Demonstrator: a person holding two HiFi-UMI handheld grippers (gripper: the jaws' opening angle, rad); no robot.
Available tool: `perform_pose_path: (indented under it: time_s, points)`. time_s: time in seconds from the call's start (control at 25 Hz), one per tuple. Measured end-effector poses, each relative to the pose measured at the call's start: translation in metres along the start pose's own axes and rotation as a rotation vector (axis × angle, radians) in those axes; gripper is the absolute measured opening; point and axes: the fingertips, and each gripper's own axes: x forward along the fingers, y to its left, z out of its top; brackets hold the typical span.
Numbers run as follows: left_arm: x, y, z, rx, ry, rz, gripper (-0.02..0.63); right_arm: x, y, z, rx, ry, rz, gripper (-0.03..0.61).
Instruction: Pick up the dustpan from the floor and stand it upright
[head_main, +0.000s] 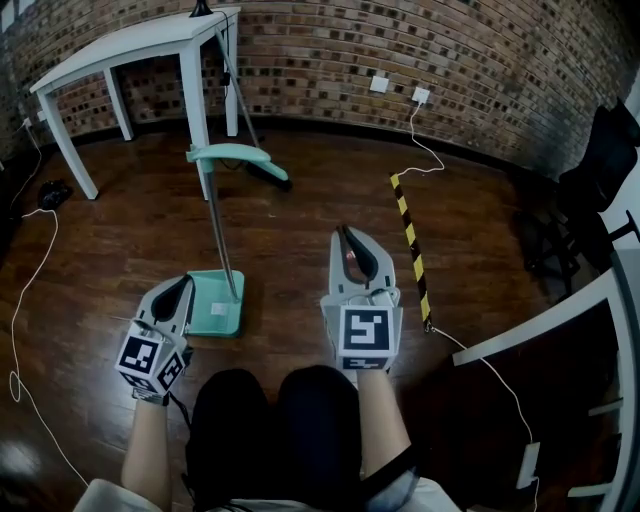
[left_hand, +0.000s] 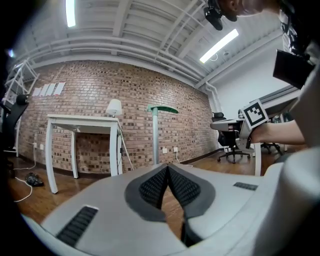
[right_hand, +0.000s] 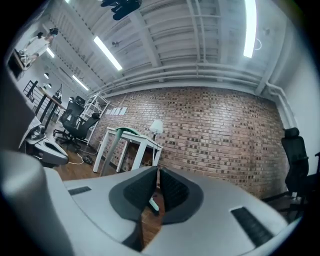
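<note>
The teal dustpan (head_main: 215, 304) stands upright on the wood floor. Its thin metal pole (head_main: 222, 225) rises to a curved teal handle (head_main: 228, 153). My left gripper (head_main: 186, 284) sits just left of the pan, apart from it, jaws shut and empty. In the left gripper view the pole and handle (left_hand: 162, 109) stand beyond the shut tips of the left gripper (left_hand: 167, 166). My right gripper (head_main: 345, 232) hovers to the right of the dustpan, well clear of it. Its jaws are shut with nothing between them. In the right gripper view the handle (right_hand: 127, 131) shows left of the right gripper (right_hand: 158, 170).
A white table (head_main: 130, 45) stands at the back left by the brick wall. A yellow-and-black striped strip (head_main: 411, 240) lies on the floor to the right, with a white cable (head_main: 428, 150) running to a wall socket. A black office chair (head_main: 600, 160) and a white desk edge (head_main: 540, 325) are at the right.
</note>
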Motion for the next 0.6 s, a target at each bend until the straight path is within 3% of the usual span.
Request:
perform_pose_path:
  time_s: [0.28,0.6]
  points:
    - [0.020,-0.014,0.020,0.076,-0.029,-0.048,-0.005,0.000,-0.006,-0.012,0.113,0.009,0.037,-0.018]
    - [0.063,-0.046,0.050,0.061,-0.081,-0.081,-0.006,0.001,-0.011,-0.007,0.077,0.011,0.145,-0.017]
